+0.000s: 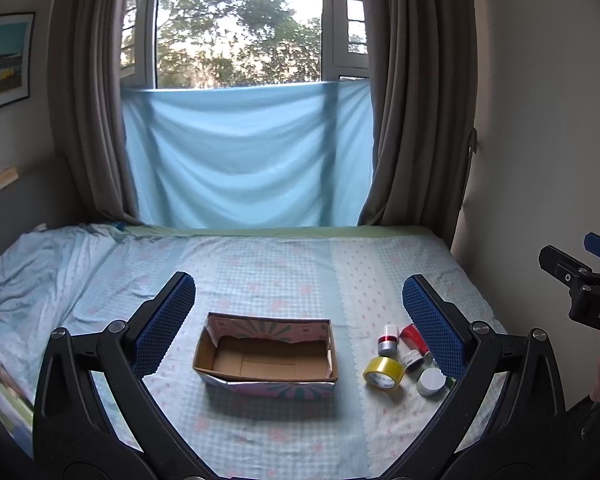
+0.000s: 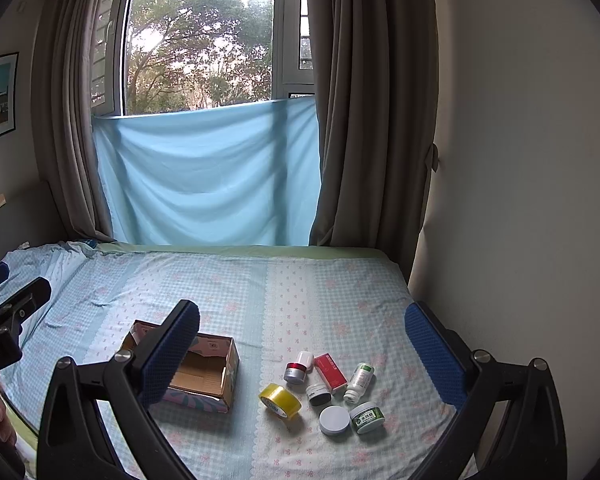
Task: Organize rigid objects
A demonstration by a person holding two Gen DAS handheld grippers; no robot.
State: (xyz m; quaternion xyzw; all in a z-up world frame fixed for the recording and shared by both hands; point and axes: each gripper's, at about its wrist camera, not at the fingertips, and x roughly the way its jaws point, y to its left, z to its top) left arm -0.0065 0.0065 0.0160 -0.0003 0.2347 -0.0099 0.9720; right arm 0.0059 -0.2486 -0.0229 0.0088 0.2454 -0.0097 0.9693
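Observation:
An open cardboard box [image 1: 266,356] [image 2: 204,376] lies empty on the bed. To its right sits a cluster: a yellow tape roll [image 1: 383,373] [image 2: 280,400], a red-banded bottle [image 1: 388,340] [image 2: 298,368], a red carton [image 2: 330,372] [image 1: 414,338], a dark-lidded jar [image 2: 318,394], a white bottle [image 2: 359,382], a white-lidded jar [image 2: 334,420] [image 1: 431,382] and a green-labelled jar [image 2: 366,417]. My left gripper [image 1: 296,320] hangs open above the box. My right gripper [image 2: 304,352] hangs open above the cluster, holding nothing.
The bed [image 1: 284,264] is covered by a checked blue sheet, rumpled at the left. A wall [image 2: 520,200] runs along its right side. Curtains and a blue cloth [image 1: 244,152] hang at the window behind. The right gripper's body [image 1: 580,288] shows at the left view's edge.

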